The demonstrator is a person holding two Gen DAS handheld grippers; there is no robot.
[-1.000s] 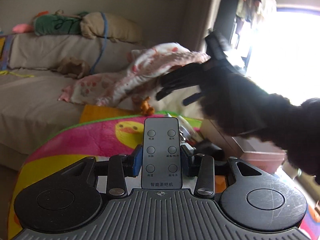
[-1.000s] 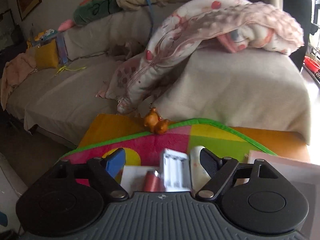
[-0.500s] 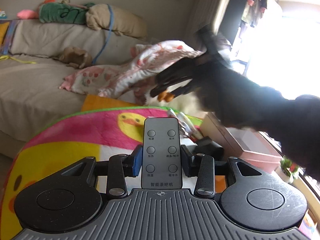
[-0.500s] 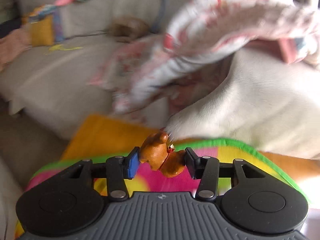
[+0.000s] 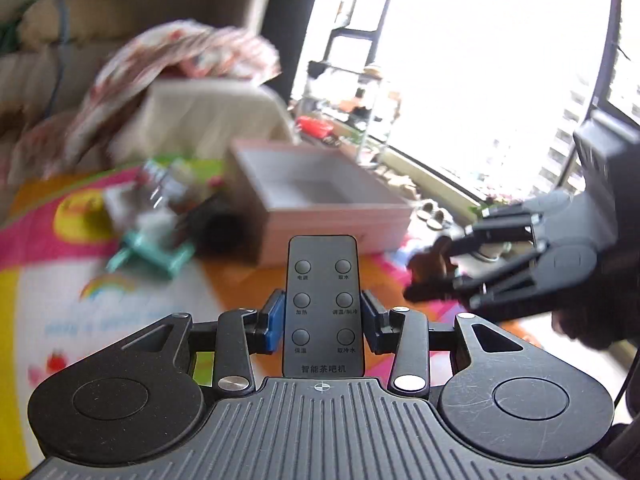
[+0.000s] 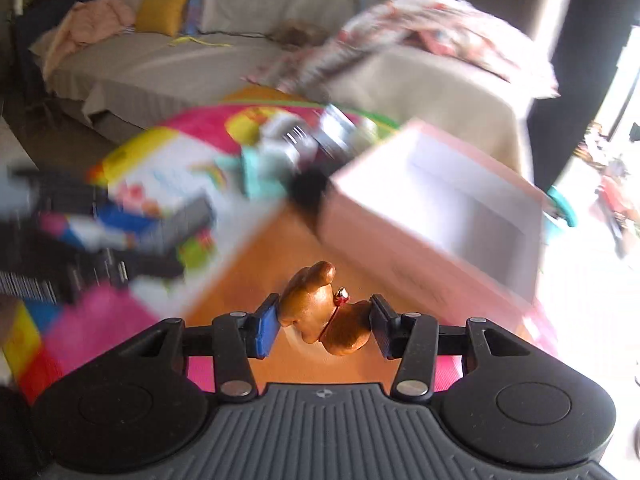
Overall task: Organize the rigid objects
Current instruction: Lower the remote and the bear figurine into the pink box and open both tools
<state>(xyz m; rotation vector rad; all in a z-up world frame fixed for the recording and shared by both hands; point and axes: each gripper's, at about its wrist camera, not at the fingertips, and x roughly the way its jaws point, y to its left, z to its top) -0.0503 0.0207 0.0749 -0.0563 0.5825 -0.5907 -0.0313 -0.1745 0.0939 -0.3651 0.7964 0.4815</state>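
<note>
My left gripper (image 5: 323,322) is shut on a black remote control (image 5: 323,306) with six round buttons, held upright above the colourful play mat. My right gripper (image 6: 323,326) is shut on a small orange-brown animal figurine (image 6: 320,308); it also shows from the side at the right of the left wrist view (image 5: 432,284). An open pink box (image 5: 320,196) with a white inside stands ahead of the left gripper. In the right wrist view the box (image 6: 432,204) lies ahead and to the right of the figurine.
A blurred heap of small objects, with a teal piece (image 5: 152,252) and a dark round thing (image 5: 224,232), lies left of the box on the play mat (image 5: 48,248). A sofa (image 6: 160,60) with a blanket (image 6: 420,36) stands behind. A bright window (image 5: 480,80) is at the right.
The right gripper closed on the orange figurine at the mat's far edge and carried it back toward the pink box. The left gripper swung right with the remote; the box now faces it.
</note>
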